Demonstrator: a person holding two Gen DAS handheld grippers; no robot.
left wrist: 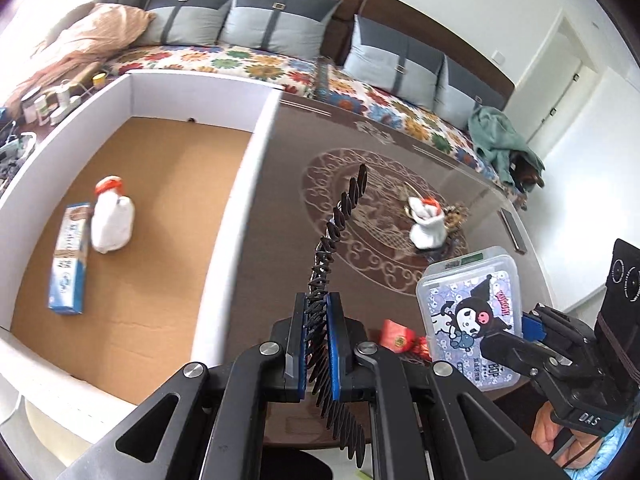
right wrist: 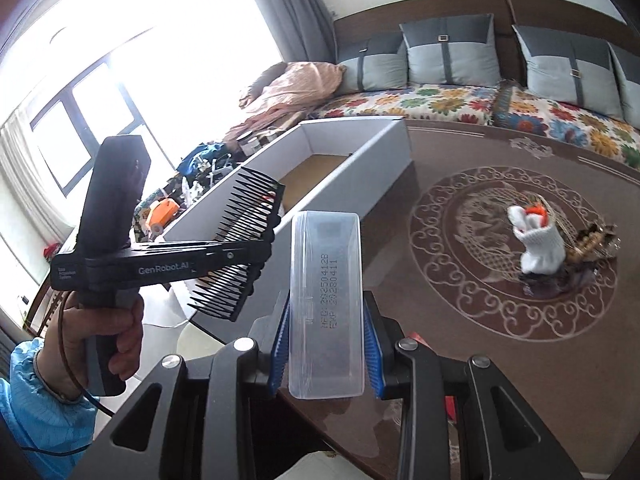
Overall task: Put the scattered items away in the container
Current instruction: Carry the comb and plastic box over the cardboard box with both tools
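Note:
My left gripper (left wrist: pixel 316 304) is shut on a black wide-tooth comb (left wrist: pixel 344 216), gripped near its middle, its teeth sticking out above and below the pads. My right gripper (right wrist: pixel 327 308) is shut on a clear plastic case (right wrist: pixel 326 280) with a cartoon label (left wrist: pixel 472 312), held by its long sides. Both hang above the brown table's near edge, right of the white cardboard box (left wrist: pixel 248 184). Inside the box lie a blue-and-white carton (left wrist: pixel 70 260) and a white bundle with an orange tip (left wrist: pixel 112 220). A similar white bundle (right wrist: pixel 536 244) stands on the table's round pattern beside a golden trinket (right wrist: pixel 592 242).
Red packets (left wrist: pixel 396 334) lie on the table just under the case. Jars and clutter (left wrist: pixel 44 104) crowd the table's far left beyond the box. A sofa with a flowered cover (right wrist: pixel 440 100) runs along the far side. A person's hand in a blue sleeve (right wrist: pixel 36 400) holds the left gripper.

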